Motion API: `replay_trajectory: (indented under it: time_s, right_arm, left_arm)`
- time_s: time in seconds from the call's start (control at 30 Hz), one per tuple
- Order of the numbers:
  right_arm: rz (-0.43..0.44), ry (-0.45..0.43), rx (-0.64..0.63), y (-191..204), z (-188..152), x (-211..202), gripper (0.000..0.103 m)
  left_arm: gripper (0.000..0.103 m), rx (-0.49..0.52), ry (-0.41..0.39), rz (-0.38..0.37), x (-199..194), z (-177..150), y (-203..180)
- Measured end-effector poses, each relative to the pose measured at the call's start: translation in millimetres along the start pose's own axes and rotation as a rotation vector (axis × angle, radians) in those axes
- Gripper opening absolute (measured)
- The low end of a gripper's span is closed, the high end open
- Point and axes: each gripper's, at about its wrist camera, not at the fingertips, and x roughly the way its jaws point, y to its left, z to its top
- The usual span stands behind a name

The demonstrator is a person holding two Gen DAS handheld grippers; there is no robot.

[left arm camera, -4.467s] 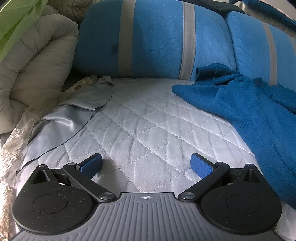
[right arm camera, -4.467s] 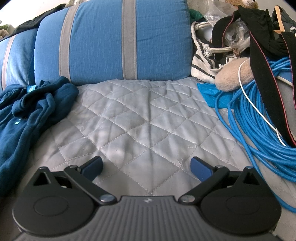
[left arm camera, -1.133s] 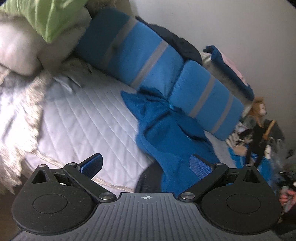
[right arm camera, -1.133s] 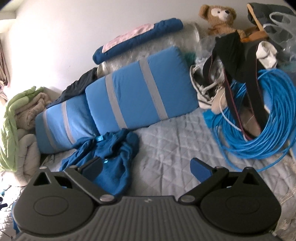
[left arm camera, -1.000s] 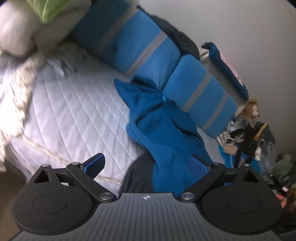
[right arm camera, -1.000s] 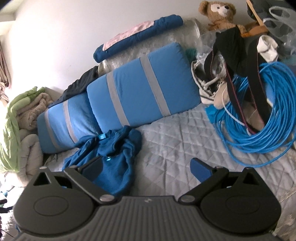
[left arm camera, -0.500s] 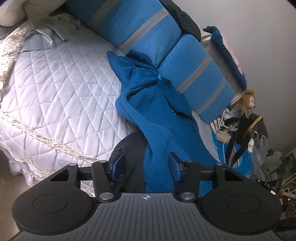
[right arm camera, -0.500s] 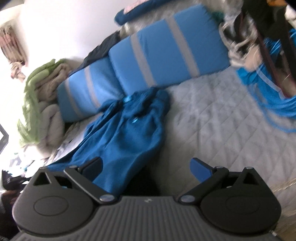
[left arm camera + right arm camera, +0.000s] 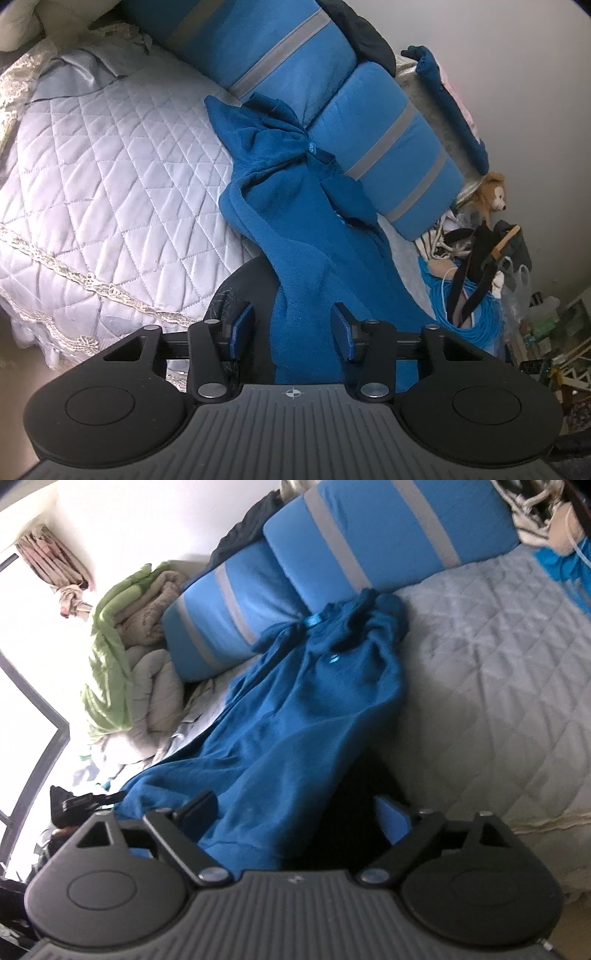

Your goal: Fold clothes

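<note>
Left gripper [image 9: 291, 330] closing around the blue garment [image 9: 310, 236], pads not yet pressing. Right gripper [image 9: 295, 814] narrowing too, released, garment's hem between its fingers at lower centre.

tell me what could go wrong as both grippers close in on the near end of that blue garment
The left gripper may pinch only a narrow bunch of the blue garment, so it lifts twisted. The right gripper could also catch the dark fabric under the hem. The far end lies crumpled against the striped pillows and may drag.
</note>
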Motion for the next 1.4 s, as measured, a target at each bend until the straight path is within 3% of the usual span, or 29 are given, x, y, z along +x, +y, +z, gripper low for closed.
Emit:
replay_trajectory:
  time_s: [0.07,0.13,0.17,0.23,0.33,1.0,1.13,1.3,1.37,1.4]
  right_arm:
    - [0.015,0.006,-0.005,4.5,0.4,3.6,0.077]
    - [0.018,0.015,-0.015,8.9,1.0,5.9,0.058]
    - [0.013,0.019,-0.019,11.5,1.3,6.8,0.053]
    - [-0.011,0.018,-0.032,15.9,2.2,8.3,0.026]
    - [-0.032,-0.008,-0.033,18.4,4.0,2.6,0.011]
    - [0.037,-0.280,-0.051,48.6,24.3,-94.6,0.000]
    - [0.030,-0.338,-0.044,47.7,19.3,-117.3,0.000]
    - [-0.054,-0.255,0.008,30.0,5.0,-97.0,0.002]
    - [-0.092,-0.214,0.037,21.5,-0.5,-83.6,0.007]
    - [-0.097,-0.192,0.062,14.6,-3.5,-75.0,0.018]
  left_arm:
    - [0.035,-0.001,-0.003,-0.001,-2.3,0.7,-1.9]
    - [0.028,-0.003,-0.005,-0.002,-4.5,1.0,-3.1]
    - [0.024,-0.003,-0.005,-0.005,-5.7,1.3,-3.7]
    - [0.019,-0.003,-0.005,-0.021,-7.8,1.6,-4.9]
    - [0.011,-0.009,-0.014,-0.060,-11.4,1.8,-6.4]
    - [0.006,0.079,-0.150,-0.187,-57.5,5.0,-42.0]
    - [0.006,0.098,-0.120,-0.147,-51.7,0.4,-41.8]
    - [0.006,0.059,-0.092,-0.099,-35.7,-3.5,-23.4]
    - [0.006,0.034,-0.088,-0.092,-33.2,-4.0,-15.4]
    - [0.006,0.026,-0.086,-0.091,-33.7,-4.2,-12.0]
